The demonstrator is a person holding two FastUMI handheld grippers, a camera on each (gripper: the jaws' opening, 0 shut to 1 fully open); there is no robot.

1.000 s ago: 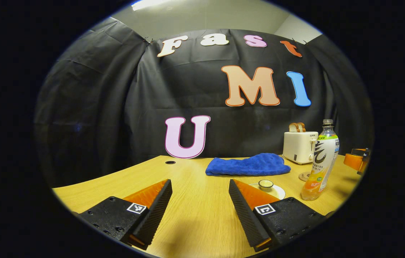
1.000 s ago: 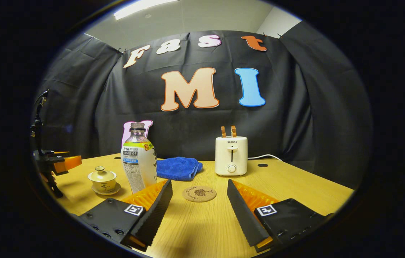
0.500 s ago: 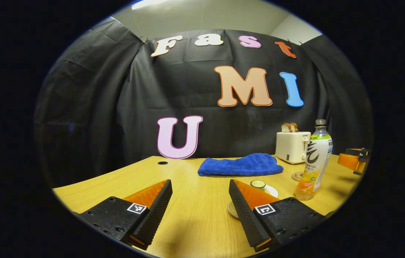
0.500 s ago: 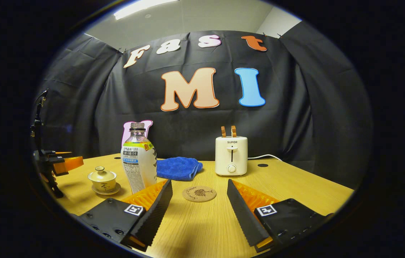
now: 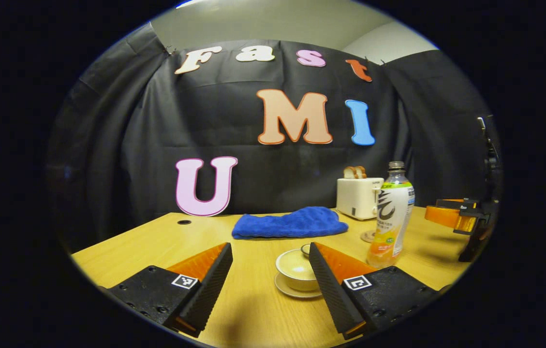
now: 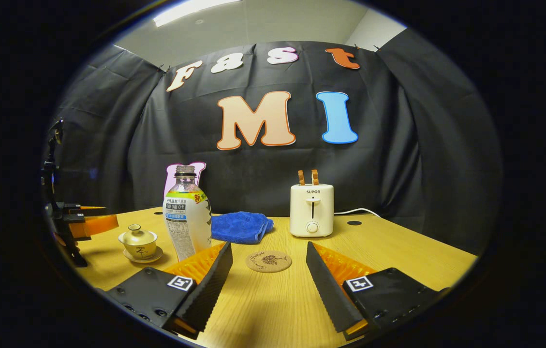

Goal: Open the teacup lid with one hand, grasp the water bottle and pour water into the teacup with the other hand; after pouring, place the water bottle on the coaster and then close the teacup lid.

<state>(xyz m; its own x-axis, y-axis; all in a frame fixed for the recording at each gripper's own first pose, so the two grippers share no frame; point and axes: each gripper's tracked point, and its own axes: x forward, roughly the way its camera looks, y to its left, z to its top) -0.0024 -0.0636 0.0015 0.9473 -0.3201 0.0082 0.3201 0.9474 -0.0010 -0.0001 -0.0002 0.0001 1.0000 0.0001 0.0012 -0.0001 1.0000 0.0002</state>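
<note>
A pale yellow ceramic teacup (image 5: 296,268) with its lid on sits on a matching saucer on a light wooden table (image 5: 253,309). In the left gripper view, the left gripper (image 5: 270,253) hangs just above the table with its two fingers spread wide and holding nothing; the teacup lies just inside its right finger, partly hidden by it. Right of the teacup stands an upright clear plastic water bottle (image 5: 391,215) with a printed label, uncapped. A round cork coaster (image 6: 268,261) lies right of the bottle, between the spread, empty fingers of the right gripper (image 6: 269,253). Behind the teacup lie a folded blue towel (image 5: 289,224) and a cream toaster (image 6: 312,210) holding bread slices.
</note>
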